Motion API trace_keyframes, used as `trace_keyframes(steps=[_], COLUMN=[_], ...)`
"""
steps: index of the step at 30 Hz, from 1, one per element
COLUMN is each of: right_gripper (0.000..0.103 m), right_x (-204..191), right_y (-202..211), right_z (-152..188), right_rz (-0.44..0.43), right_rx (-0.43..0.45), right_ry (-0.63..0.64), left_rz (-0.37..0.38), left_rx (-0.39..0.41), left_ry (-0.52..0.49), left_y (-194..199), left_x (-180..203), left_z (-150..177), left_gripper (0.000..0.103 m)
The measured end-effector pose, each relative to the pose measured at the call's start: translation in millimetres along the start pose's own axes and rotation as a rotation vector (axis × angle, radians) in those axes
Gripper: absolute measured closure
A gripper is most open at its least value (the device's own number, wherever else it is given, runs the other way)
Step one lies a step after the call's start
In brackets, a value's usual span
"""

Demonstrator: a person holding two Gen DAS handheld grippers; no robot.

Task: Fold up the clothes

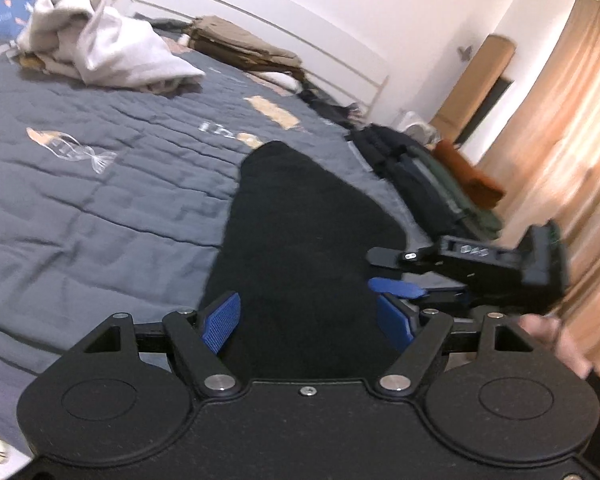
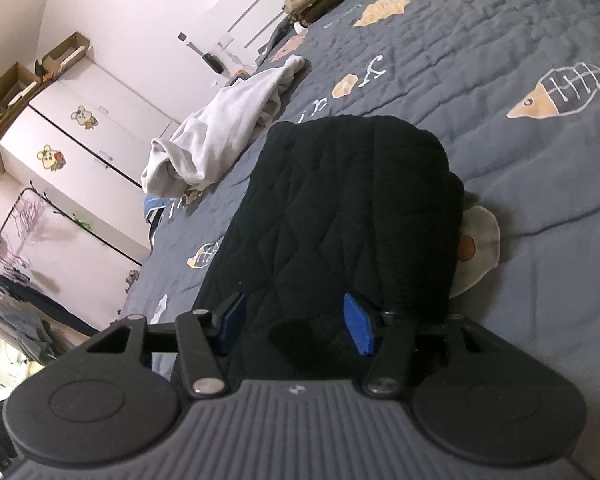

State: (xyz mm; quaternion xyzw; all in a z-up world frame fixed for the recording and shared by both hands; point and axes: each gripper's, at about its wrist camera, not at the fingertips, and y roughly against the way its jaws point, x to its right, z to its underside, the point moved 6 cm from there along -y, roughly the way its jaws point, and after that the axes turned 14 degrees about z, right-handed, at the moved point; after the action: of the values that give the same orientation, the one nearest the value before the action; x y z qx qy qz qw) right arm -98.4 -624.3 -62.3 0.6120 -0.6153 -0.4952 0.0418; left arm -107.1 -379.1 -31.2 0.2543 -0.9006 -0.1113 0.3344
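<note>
A black quilted garment point(image 1: 300, 232) lies folded on the grey bedspread point(image 1: 100, 200). My left gripper point(image 1: 308, 320) is open, its blue pads point(image 1: 220, 324) spread on either side of the garment's near end. My right gripper point(image 1: 396, 276) shows in the left wrist view at the garment's right edge. In the right wrist view the same garment point(image 2: 340, 208) fills the middle, and my right gripper point(image 2: 296, 328) is open with its blue pads point(image 2: 358, 328) apart over the garment's near edge. Neither gripper is closed on the fabric.
A heap of white and beige clothes point(image 1: 100, 52) lies at the bed's far left, olive folded clothes point(image 1: 240, 44) by the headboard, dark folded clothes point(image 1: 420, 176) at the right edge. Orange curtains point(image 1: 560, 160) hang at the right. White clothes point(image 2: 228, 128) and a wardrobe point(image 2: 80, 140) show in the right wrist view.
</note>
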Motion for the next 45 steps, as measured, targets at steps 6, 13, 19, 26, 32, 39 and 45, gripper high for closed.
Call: trace_keyframes(steps=[6, 13, 19, 26, 32, 39, 45], right_gripper=[0.049, 0.046, 0.045, 0.045, 0.045, 0.045, 0.044], right_x=[-4.7, -12.3, -15.3, -17.2, -17.8, -20.1, -23.4], right_y=[1.2, 2.9, 4.1, 3.1, 3.2, 6.1, 11.7], right_z=[1.9, 5.2, 6.7, 7.0, 6.6, 7.5, 7.5], right_rz=[0.019, 0.048, 0.064, 0.07, 0.073, 0.084, 0.089], right_rx=[0.019, 0.042, 0.053, 0.054, 0.051, 0.053, 0.058], right_ry=[0.036, 0.088, 0.11, 0.126, 0.135, 0.13, 0.117], left_rz=[-0.142, -0.186, -0.214, -0.231, -0.237, -0.237, -0.21], left_rx=[-0.018, -0.054, -0.113, -0.202, -0.287, -0.342, -0.35], left_ry=[-0.059, -0.097, -0.123, -0.085, -0.104, -0.104, -0.123], left_y=[3.2, 4.2, -0.4, -9.8, -14.5, -22.4, -24.1], left_x=[-4.1, -1.9, -0.7, -1.3, 6.6, 4.3, 5.5], left_z=[-3.4, -3.8, -0.7, 1.6, 8.9, 9.1, 6.9], left_gripper=[0.023, 0.023, 0.023, 0.022, 0.022, 0.021, 0.018])
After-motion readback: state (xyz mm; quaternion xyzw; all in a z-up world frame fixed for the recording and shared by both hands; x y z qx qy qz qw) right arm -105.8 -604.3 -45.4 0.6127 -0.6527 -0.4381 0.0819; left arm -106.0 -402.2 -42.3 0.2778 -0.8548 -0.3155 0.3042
